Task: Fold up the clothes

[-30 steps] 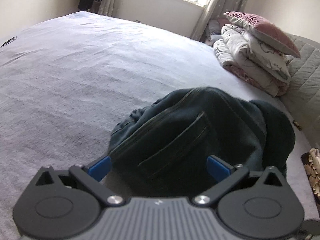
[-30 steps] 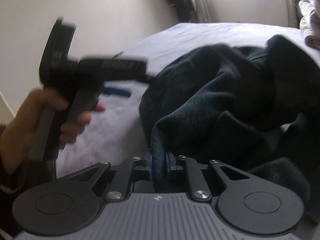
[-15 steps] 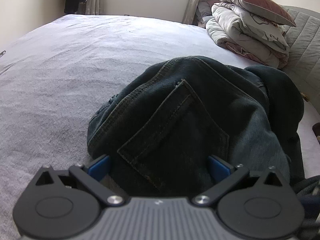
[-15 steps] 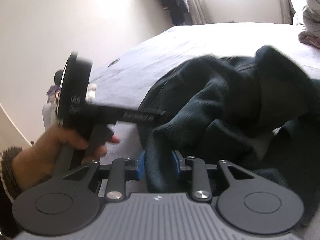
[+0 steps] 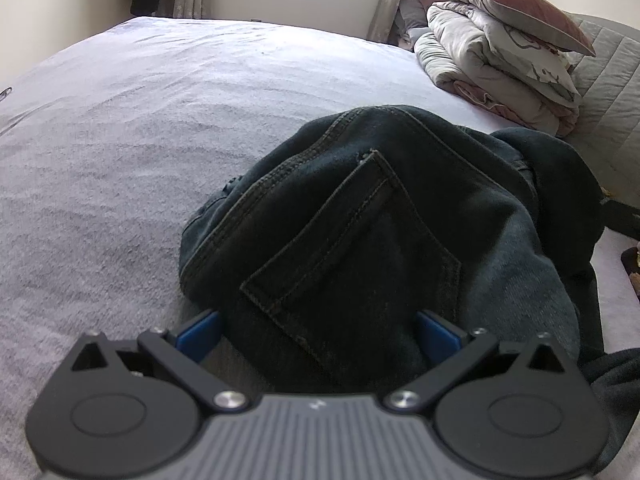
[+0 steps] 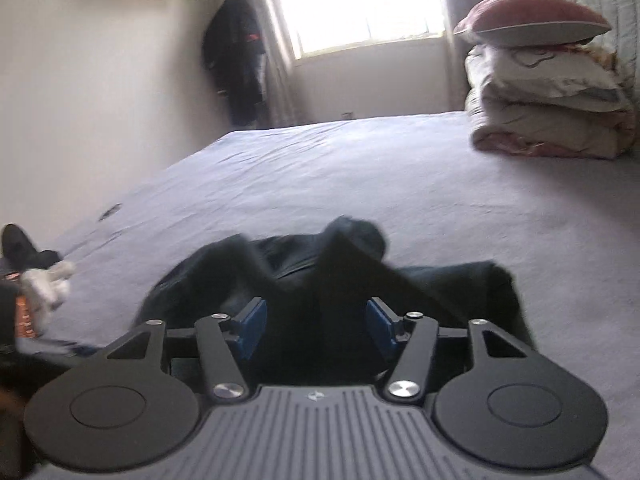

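Dark jeans (image 5: pixel 372 240) sit bunched up on the bed (image 5: pixel 132 128). Left gripper (image 5: pixel 318 330) is spread wide around the back-pocket end, pads not pinching. Right gripper (image 6: pixel 316 326) has just been opening, with loose dark fabric between its pads.

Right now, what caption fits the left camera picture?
Open left gripper over crumpled dark jeans on a lilac bed.

1. A bed (image 5: pixel 168 92) under a pale lilac cover.
2. Folded bedding (image 5: pixel 500 76) stacked by the headboard (image 5: pixel 612 92) — a pink pillow (image 5: pixel 516 4) on top.
3. A bright window (image 6: pixel 360 0), curtains either side.
4. Dark clothes (image 6: pixel 236 60) hanging in the corner — near the curtain.
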### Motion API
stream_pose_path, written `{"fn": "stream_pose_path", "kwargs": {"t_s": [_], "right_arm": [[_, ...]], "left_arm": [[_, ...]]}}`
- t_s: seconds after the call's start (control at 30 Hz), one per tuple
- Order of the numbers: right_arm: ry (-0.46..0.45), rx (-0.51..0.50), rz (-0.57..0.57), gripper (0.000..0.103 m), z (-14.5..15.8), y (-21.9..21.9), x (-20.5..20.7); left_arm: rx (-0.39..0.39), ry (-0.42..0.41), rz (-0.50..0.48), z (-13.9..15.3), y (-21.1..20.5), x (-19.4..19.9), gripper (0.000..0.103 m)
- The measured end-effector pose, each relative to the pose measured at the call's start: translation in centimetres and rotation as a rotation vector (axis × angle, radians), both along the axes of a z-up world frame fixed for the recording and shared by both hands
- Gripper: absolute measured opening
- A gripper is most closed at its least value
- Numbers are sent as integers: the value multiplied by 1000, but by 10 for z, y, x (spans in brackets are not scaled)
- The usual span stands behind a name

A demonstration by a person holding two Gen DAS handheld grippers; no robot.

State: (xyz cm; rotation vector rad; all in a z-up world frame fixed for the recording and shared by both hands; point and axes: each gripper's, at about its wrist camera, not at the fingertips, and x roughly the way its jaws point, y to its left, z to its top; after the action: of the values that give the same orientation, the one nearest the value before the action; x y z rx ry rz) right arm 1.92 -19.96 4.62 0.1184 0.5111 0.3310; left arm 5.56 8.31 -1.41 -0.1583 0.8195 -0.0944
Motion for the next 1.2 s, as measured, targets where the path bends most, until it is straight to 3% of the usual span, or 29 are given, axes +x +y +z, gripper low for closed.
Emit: {"fn": "stream_pose_path", "kwargs": {"t_s": [0.6, 0.67, 0.73, 0.83, 1.2], "right_arm": [[-57, -152, -92, 65, -27, 6, 36], [-43, -131, -82, 48, -30, 4, 37], [-21, -114, -67, 23, -30, 5, 39], [-5, -87, -39, 17, -27, 6, 37], [35, 144, 139, 15, 4, 19, -4]], "left_arm": [[-8, 4, -9, 0, 1, 2, 103], [-7, 4, -10, 0, 1, 2, 103], [-8, 2, -13, 0, 1, 2, 103], [-9, 1, -14, 1, 2, 2, 103], [-33, -43, 11, 16, 14, -2, 103]]}}
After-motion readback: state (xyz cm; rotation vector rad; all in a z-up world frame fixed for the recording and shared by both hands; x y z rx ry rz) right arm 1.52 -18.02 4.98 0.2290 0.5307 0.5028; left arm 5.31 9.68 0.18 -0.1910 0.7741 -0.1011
